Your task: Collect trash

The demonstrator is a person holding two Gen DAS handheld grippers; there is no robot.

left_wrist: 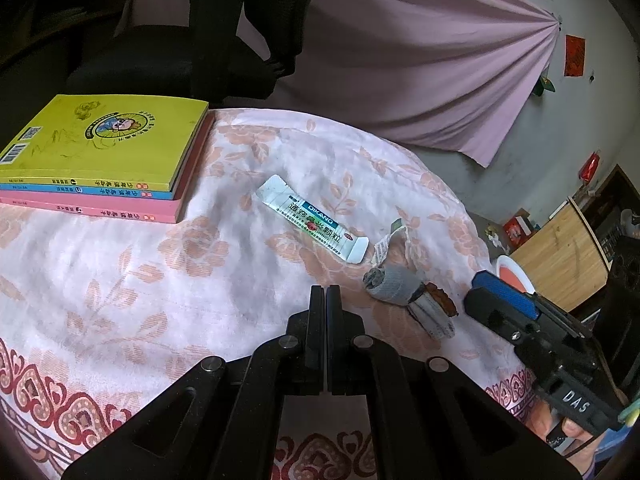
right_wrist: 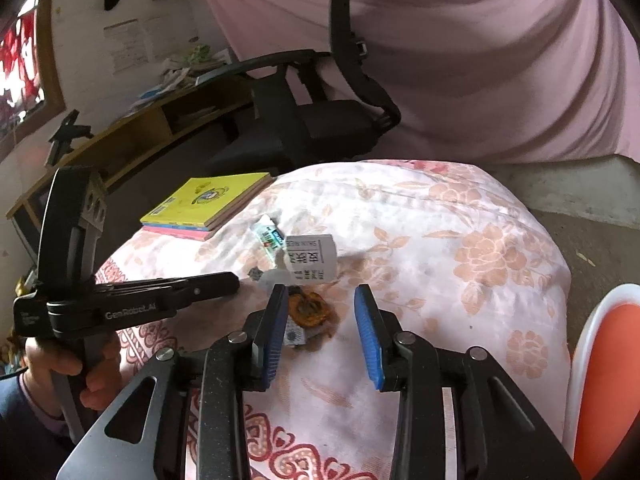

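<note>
I held the left gripper point(left_wrist: 325, 294) pressed together and idle just beside the scraps, while my right gripper point(right_wrist: 322, 330) stood spread and empty over the brown peel point(right_wrist: 310, 310) and wrappers point(right_wrist: 310, 258) clustered on the floral-clothed counter point(right_wrist: 460, 280), evidently positioned to pinch one.

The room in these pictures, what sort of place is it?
Probably a lived-in room at home, perhaps a bedroom or study corner. A flowered cloth covers the surface, a stack of books lies on it, an office chair stands behind, and a pink curtain hangs on the wall.
</note>
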